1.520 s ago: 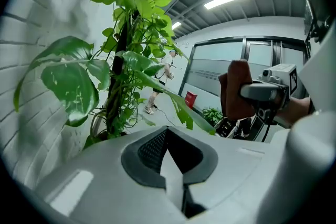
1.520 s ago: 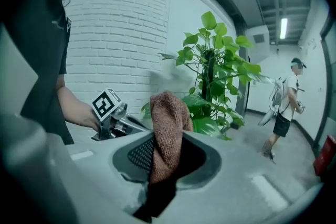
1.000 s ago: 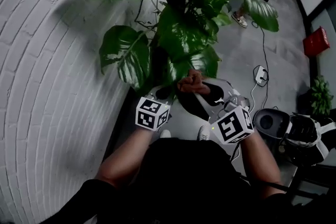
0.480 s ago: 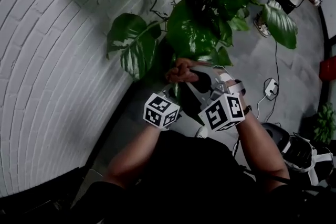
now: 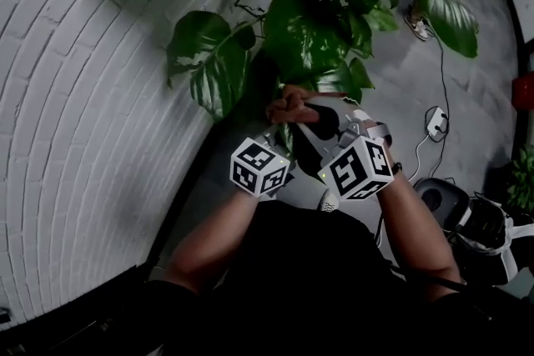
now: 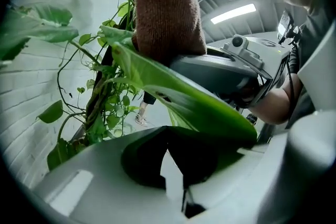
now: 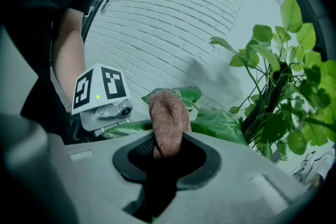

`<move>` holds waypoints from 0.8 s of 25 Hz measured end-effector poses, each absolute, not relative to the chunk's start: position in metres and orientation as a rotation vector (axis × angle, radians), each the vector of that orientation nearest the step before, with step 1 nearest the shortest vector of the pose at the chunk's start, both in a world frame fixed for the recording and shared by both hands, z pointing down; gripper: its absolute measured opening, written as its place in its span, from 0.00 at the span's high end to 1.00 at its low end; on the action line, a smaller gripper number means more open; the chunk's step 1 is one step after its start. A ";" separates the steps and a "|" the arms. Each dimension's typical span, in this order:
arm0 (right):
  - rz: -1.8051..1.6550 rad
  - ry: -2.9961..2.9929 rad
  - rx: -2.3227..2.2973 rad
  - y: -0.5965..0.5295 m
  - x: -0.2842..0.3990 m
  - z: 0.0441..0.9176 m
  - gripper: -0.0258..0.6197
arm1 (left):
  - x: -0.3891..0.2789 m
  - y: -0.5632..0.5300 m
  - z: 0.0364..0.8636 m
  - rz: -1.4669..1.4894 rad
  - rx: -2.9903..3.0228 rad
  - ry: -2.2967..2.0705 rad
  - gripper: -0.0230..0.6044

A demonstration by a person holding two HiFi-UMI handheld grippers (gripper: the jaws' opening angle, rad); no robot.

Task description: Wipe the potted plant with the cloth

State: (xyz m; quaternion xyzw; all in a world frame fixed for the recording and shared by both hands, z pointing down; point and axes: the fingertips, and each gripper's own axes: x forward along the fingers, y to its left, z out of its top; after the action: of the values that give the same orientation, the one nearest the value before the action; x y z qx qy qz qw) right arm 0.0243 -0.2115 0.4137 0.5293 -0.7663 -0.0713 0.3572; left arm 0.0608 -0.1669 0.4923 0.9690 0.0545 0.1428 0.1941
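The potted plant (image 5: pixel 321 29) has large green leaves on a dark stem beside a white brick wall. My left gripper (image 5: pixel 279 139) is shut on a low leaf (image 6: pixel 173 94), which runs out of its jaws to the right. My right gripper (image 5: pixel 307 119) is shut on a brown cloth (image 7: pixel 168 118). The cloth (image 5: pixel 289 106) lies bunched against that same leaf just beyond the left jaws. In the left gripper view the cloth (image 6: pixel 168 18) rises above the leaf with the right gripper (image 6: pixel 220 73) behind it. The pot is hidden.
The white brick wall (image 5: pixel 92 121) curves along the left. On the grey floor to the right lie a white adapter with cables (image 5: pixel 435 122), a black bin (image 5: pixel 437 198) and grey gear (image 5: pixel 488 229). A person's shoes (image 5: pixel 415 22) show at top right.
Both grippers have drawn closer together and nearer the plant stem. The cloth stays pressed at the low leaf, and the left jaws keep hold of it.
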 end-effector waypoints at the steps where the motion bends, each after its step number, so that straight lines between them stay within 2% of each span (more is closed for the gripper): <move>1: -0.178 -1.976 1.369 -0.211 0.023 0.415 0.86 | 0.059 -0.166 0.493 0.401 2.711 0.163 0.95; 12: -0.081 -1.944 1.441 -0.195 0.014 0.425 0.86 | 0.056 -0.160 0.490 0.376 2.697 0.228 0.95; 20: 0.122 -1.954 1.547 -0.179 0.005 0.432 0.86 | 0.049 -0.163 0.499 0.438 2.725 0.184 0.95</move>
State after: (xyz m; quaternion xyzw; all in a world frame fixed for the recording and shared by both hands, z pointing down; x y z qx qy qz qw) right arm 0.0051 -0.1792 0.4319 0.5880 -0.7425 0.0463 0.3174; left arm 0.0492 -0.1627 0.4987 0.9678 0.0654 0.1557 0.1866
